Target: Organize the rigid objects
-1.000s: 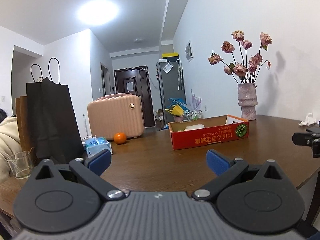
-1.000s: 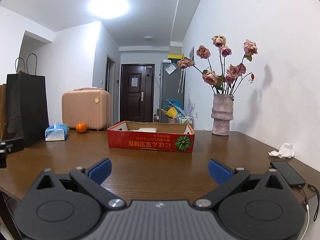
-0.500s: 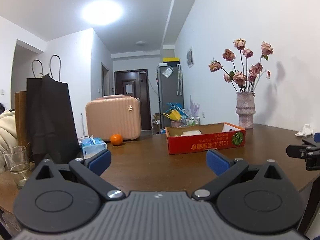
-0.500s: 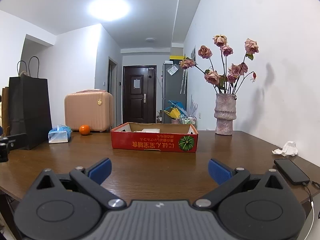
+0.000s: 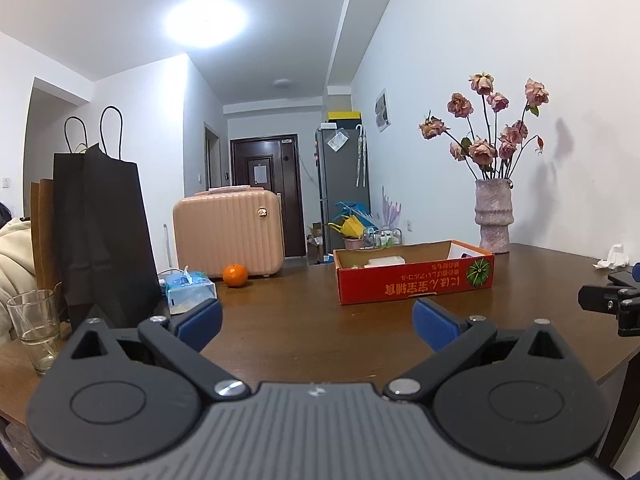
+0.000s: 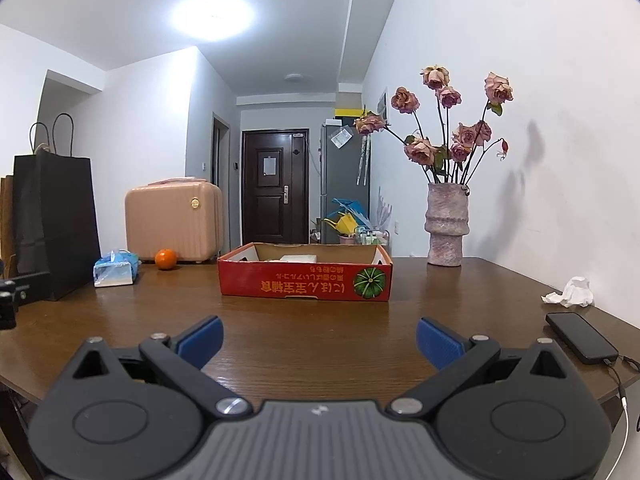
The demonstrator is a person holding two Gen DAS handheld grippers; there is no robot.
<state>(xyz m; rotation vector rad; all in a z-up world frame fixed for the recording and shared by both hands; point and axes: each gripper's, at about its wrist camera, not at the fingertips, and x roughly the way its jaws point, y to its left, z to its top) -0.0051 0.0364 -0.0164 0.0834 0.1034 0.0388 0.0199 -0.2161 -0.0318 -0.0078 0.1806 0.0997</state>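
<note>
above the near edge of the brown table [image 6: 304,344] we hold our left gripper [image 5: 316,320] and right gripper [image 6: 318,338], both spread wide with nothing between the blue pads. ahead sits the red cardboard box [image 6: 306,280], a white packet inside. an orange [image 6: 165,259] lies beside the tissue pack [image 6: 114,270].

red box [image 6: 304,278] walls hide most contents, person [image 5: 12,256] cut off at left edge

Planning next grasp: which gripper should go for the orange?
Left, probably. The orange sits on the table's left side, nearer the left gripper; the right gripper faces the red box. Both are open and empty.
</note>
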